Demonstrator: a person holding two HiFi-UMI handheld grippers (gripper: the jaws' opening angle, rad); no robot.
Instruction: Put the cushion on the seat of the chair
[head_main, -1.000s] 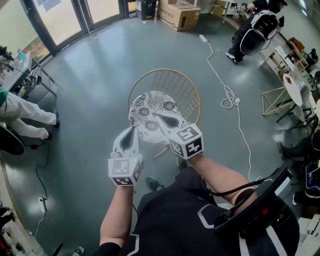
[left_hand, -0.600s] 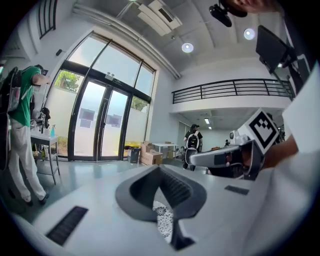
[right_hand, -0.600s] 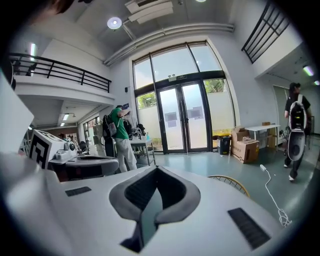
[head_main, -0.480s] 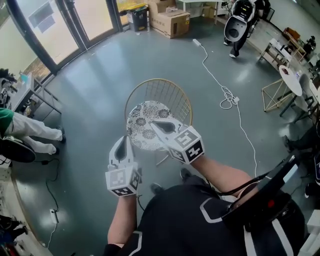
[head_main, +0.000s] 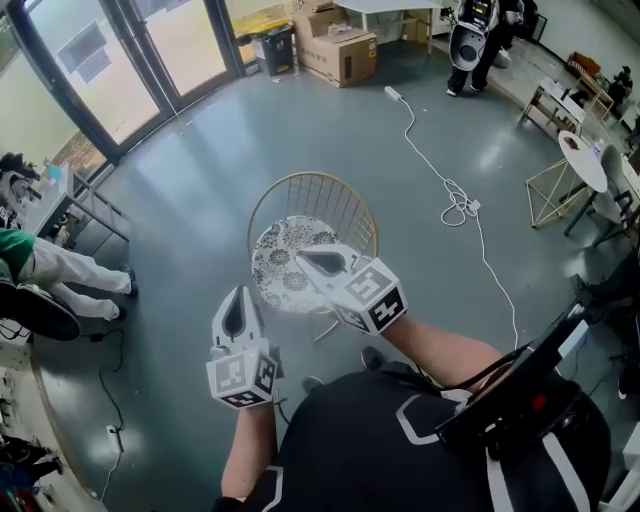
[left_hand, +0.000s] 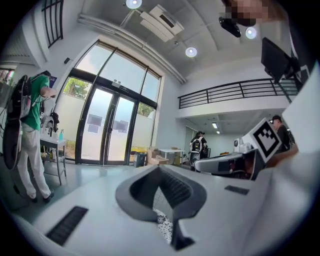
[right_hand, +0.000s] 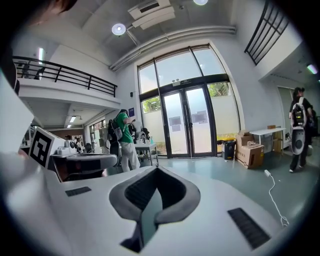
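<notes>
In the head view a round cushion (head_main: 283, 264) with a black-and-white flower pattern lies on the seat of a gold wire-backed chair (head_main: 313, 196). My left gripper (head_main: 236, 294) hangs to the cushion's lower left, apart from it, with its jaws together and nothing between them. My right gripper (head_main: 304, 258) hovers over the cushion's near right part, also shut and empty. In the left gripper view the jaws (left_hand: 159, 169) meet, and a sliver of the patterned cushion (left_hand: 163, 223) shows below them. The right gripper view looks past closed jaws (right_hand: 156, 171) toward the glass doors.
A white cable (head_main: 456, 196) snakes over the grey floor right of the chair. Cardboard boxes (head_main: 338, 52) stand by the glass doors (head_main: 190, 40). A person in white trousers (head_main: 62, 270) stands at a table on the left. A wire-frame stand (head_main: 553, 196) is at the right.
Both grippers have lifted and drawn back from the cushion toward me. The left one, earlier at the cushion's edge, now hangs apart from it. The cushion stays on the seat.
</notes>
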